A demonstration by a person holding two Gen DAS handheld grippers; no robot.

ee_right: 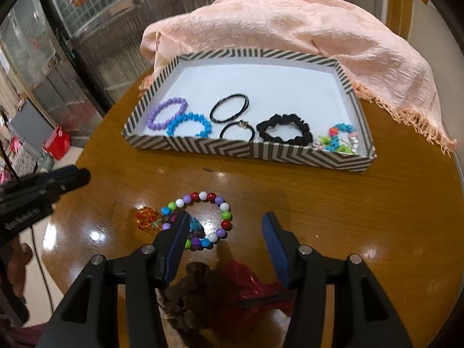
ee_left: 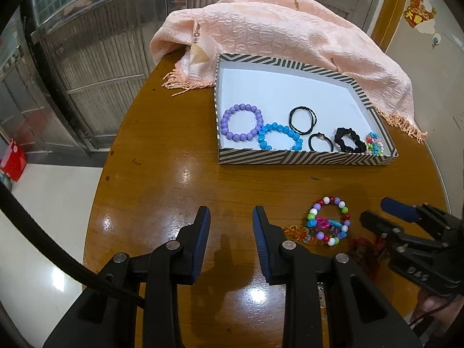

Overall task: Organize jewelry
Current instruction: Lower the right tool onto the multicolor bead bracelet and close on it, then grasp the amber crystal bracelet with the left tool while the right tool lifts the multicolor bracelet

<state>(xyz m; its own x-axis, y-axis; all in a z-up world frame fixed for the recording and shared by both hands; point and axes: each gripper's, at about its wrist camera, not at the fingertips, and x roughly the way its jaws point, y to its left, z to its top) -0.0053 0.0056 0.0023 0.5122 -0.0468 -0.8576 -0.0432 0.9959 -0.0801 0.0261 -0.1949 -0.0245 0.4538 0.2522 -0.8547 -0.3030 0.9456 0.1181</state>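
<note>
A striped tray [ee_left: 304, 156] [ee_right: 246, 149] on the brown table holds a purple bead bracelet [ee_left: 240, 121] [ee_right: 166, 113], a blue bead bracelet [ee_left: 279, 136] [ee_right: 188, 124], thin black hair ties [ee_left: 303, 119] [ee_right: 230, 107], a black scrunchie [ee_left: 349, 140] [ee_right: 285, 130] and a small colourful bracelet [ee_left: 375, 143] [ee_right: 339, 137]. On the table lie a multicoloured bead bracelet [ee_left: 329, 220] [ee_right: 200, 219], an orange bead piece [ee_left: 295, 232] [ee_right: 146, 217] and a dark red scrunchie [ee_right: 232, 295] [ee_left: 366, 249]. My left gripper [ee_left: 230, 232] is open and empty over bare table. My right gripper [ee_right: 224, 237] is open, above the red scrunchie, just right of the multicoloured bracelet.
A peach fringed scarf [ee_left: 275, 34] [ee_right: 290, 29] is heaped behind the tray. The round table's edge [ee_left: 95, 191] drops off at the left to a white tiled floor. A metal gate [ee_left: 87, 58] stands behind. A red box [ee_left: 13, 159] sits on the floor.
</note>
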